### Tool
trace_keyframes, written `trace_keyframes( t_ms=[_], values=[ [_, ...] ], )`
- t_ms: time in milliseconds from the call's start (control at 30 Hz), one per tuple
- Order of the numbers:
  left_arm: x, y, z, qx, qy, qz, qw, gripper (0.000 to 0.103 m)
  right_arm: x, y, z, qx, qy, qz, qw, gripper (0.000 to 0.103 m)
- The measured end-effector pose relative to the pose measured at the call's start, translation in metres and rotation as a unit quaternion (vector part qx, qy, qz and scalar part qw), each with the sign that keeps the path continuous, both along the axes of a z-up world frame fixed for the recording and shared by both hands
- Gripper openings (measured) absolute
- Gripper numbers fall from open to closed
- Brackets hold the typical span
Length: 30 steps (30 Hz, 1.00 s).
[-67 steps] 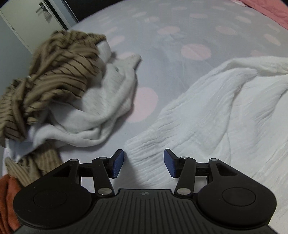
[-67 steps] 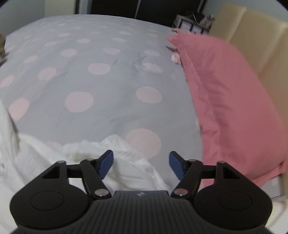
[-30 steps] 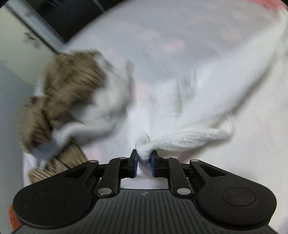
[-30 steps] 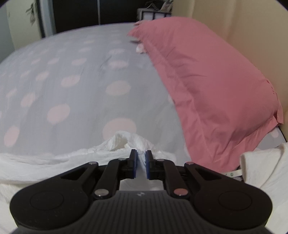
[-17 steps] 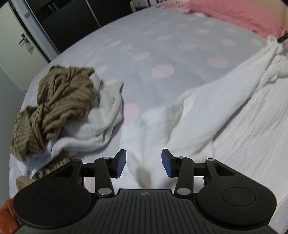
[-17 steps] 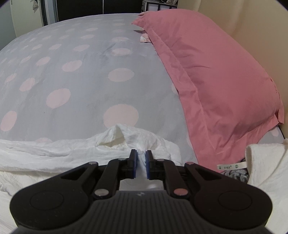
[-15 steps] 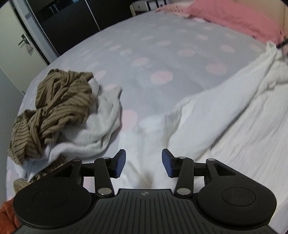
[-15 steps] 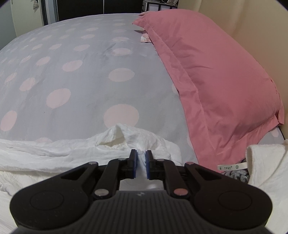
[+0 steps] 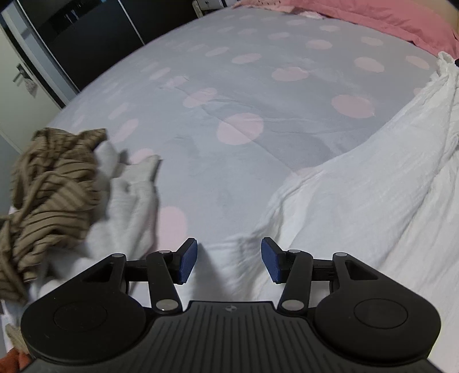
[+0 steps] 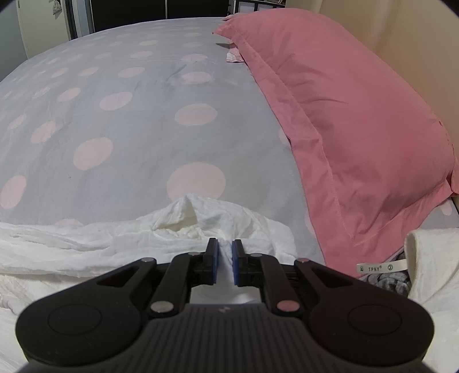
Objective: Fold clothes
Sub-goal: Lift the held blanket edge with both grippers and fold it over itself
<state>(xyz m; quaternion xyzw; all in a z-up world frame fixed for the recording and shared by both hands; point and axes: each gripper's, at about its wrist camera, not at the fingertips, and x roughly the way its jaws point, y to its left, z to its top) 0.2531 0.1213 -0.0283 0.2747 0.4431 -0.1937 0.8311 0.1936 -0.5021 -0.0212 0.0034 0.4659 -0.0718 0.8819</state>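
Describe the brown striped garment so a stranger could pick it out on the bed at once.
Start at the grey bedspread with pink dots and go to its edge away from the pink pillow. There a crumpled pile holds the brown striped garment, lying on a plain white cloth. Only it has dark stripes.

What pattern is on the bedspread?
Pale grey bedspread with pink polka dots; clearest in the right wrist view.

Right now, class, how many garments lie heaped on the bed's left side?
2 seen: a brown striped garment on top, a pale grey one under and beside it. Others may be hidden underneath.
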Motion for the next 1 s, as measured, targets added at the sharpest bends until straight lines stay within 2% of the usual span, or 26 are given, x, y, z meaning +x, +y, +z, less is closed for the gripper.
trace_keyframes(
  t_ms=[33, 67, 133, 233, 400, 467, 567, 700, 833, 1000],
  values=[
    [0.004, -0.002, -0.003, 0.000, 0.011, 0.005, 0.9999, 0.016, 0.000, -0.001, -0.001, 0.002, 0.000, 0.001, 1.000, 0.012],
    [0.007, -0.003, -0.006, 0.000, 0.022, 0.011, 0.9997, 0.010, -0.001, -0.001, -0.001, 0.003, 0.001, 0.001, 1.000, 0.012],
    [0.008, -0.001, -0.005, -0.005, 0.018, 0.018, 0.9997, 0.003, -0.002, -0.003, -0.003, 0.006, 0.001, 0.003, 1.000, 0.012],
    [0.008, 0.009, 0.002, -0.015, 0.002, 0.049, 0.9987, 0.002, -0.003, -0.007, -0.003, 0.017, -0.003, -0.001, 1.000, 0.012],
    [-0.003, 0.029, 0.038, -0.031, -0.083, 0.102, 0.9908, 0.002, -0.007, -0.007, 0.011, 0.031, -0.041, -0.001, 0.999, 0.012],
    [-0.010, 0.035, 0.058, -0.039, -0.127, 0.123, 0.9834, 0.002, -0.010, -0.001, 0.023, 0.031, -0.066, 0.002, 0.997, 0.011],
    [-0.021, 0.044, 0.091, -0.063, -0.190, 0.154, 0.9676, 0.002, -0.014, 0.010, 0.045, 0.023, -0.110, 0.009, 0.994, 0.011],
    [-0.036, 0.050, 0.135, -0.089, -0.250, 0.178, 0.9477, 0.002, -0.022, 0.025, 0.079, 0.010, -0.178, 0.009, 0.984, 0.011],
    [-0.051, 0.056, 0.168, -0.112, -0.292, 0.194, 0.9297, 0.002, -0.032, 0.033, 0.114, 0.013, -0.239, 0.006, 0.971, 0.011],
    [-0.061, 0.058, 0.192, -0.134, -0.315, 0.200, 0.9182, 0.002, -0.037, 0.030, 0.142, 0.031, -0.276, -0.014, 0.960, 0.011]
  ],
)
